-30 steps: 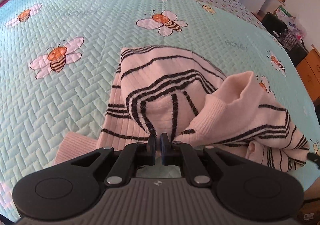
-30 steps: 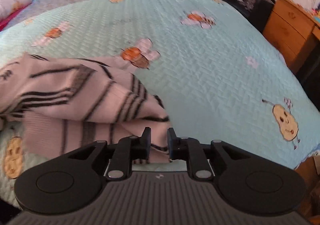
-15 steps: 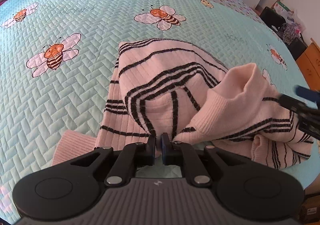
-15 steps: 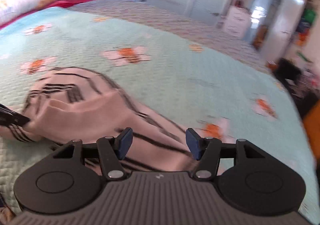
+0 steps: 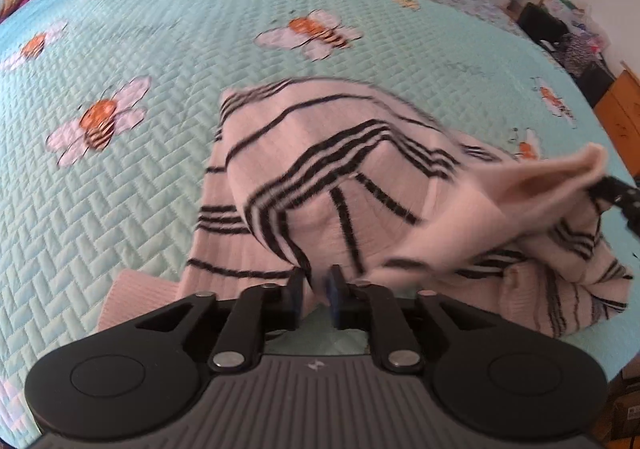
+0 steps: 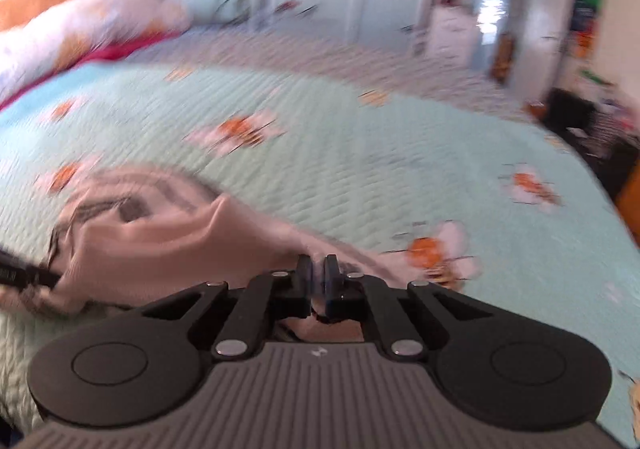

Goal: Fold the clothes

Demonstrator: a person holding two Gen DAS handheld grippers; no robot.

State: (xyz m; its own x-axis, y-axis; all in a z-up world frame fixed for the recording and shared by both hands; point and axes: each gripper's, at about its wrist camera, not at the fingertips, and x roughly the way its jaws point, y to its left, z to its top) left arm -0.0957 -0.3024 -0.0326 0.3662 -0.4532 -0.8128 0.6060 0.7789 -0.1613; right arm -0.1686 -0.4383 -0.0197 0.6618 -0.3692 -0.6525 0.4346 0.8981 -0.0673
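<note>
A: The bed (image 5: 168,49) in its mint bee quilt has loads of free room past the pink striped sweater (image 5: 340,185), which sprawls left to right along the near edge.

B: Yep. The left gripper (image 5: 316,291) is pinched on the sweater's hem; the right gripper (image 6: 317,281) is clamped on pink knit, though its view's a blur.

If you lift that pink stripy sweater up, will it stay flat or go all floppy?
Probably floppy: the pink knit sweater with black stripes already sags in folds between the left gripper and right gripper. It looks thick, so likely a bit heavy, not slippery.
</note>
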